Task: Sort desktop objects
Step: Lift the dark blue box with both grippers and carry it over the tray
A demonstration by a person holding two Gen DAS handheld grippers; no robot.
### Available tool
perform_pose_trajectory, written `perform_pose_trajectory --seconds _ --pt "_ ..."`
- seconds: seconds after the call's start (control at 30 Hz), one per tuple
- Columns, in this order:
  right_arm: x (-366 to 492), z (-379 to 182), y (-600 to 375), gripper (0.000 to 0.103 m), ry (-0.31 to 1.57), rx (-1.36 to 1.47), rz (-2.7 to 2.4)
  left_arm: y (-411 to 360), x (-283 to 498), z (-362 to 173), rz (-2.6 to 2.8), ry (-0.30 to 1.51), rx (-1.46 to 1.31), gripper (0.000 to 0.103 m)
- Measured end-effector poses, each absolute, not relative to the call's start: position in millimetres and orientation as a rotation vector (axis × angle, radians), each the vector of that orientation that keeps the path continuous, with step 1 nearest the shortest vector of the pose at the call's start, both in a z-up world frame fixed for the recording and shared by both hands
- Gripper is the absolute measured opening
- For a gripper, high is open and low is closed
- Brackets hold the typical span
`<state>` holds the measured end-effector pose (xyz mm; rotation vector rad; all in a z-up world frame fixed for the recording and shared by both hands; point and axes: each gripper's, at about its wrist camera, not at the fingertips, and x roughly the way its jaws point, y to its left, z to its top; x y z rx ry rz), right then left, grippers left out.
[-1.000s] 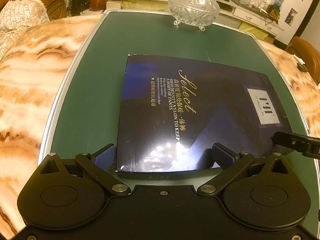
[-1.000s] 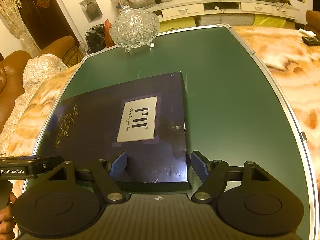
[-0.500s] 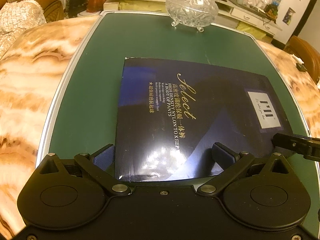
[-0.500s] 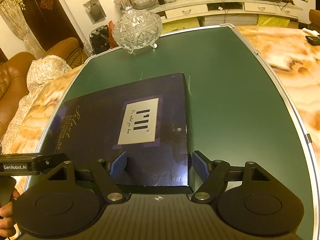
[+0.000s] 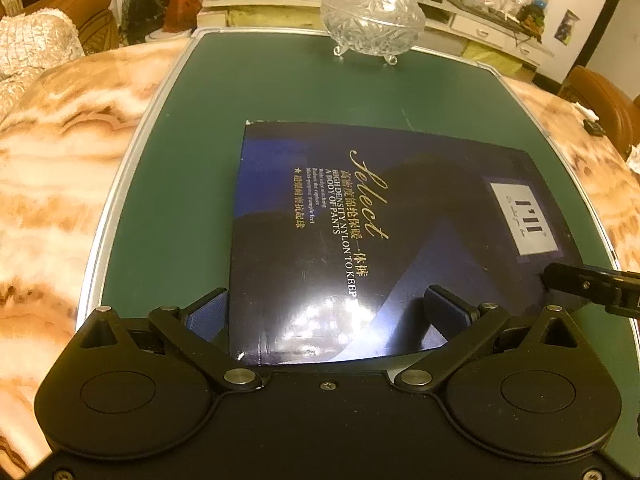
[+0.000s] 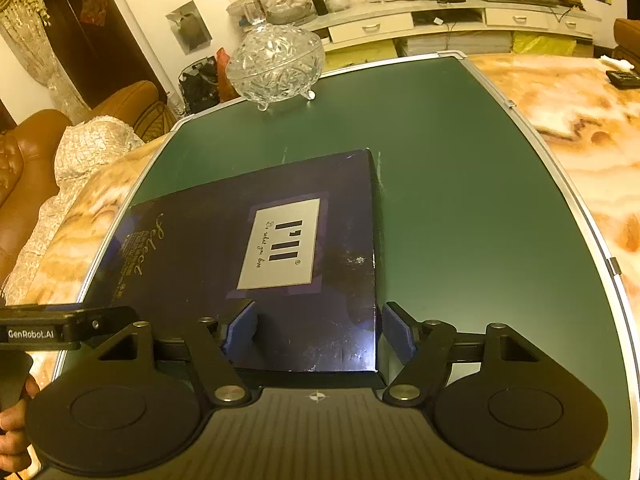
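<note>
The box (image 5: 392,236), a flat dark-blue carton with gold lettering and a white label, lies face up on the green mat (image 5: 280,88), near its front edge and well apart from the lidded glass bowl (image 5: 372,20) at the far end. Going left to right, the left gripper (image 5: 328,316) straddles the box's near left corner, jaws wide, one pad outside the left edge and the other above the lid; I cannot see it pressing, so it looks released. The right gripper (image 6: 316,332) is closing over the near right corner, the box between its pads, though a gap still shows at the right pad. Sorting seems barely begun: the box is not yet lifted and nothing appears put away. Its long axis runs across the mat, left to right, with the lettering reading towards the near edge.
</note>
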<state>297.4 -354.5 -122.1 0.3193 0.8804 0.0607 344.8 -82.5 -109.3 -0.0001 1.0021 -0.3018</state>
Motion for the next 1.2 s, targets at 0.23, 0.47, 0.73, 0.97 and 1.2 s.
perform_pose_trajectory --seconds 0.23,0.47,0.73,0.97,1.2 --pt "285 -114 -347 0.073 0.863 0.303 0.068 -78 335 -98 -0.304 0.977 0.02 0.103" --pt "267 -98 -336 0.073 0.832 0.263 0.073 -72 317 -85 -0.309 0.951 0.023 0.103" --pt "231 -70 -324 0.073 0.795 0.233 0.056 -64 280 -60 -0.324 0.91 0.025 0.103" --pt "187 -47 -312 0.073 0.766 0.196 0.043 -60 236 -38 -0.327 0.875 0.049 0.103" --pt "136 -20 -298 0.073 0.72 0.161 0.043 -48 184 -16 -0.34 0.852 0.028 0.103"
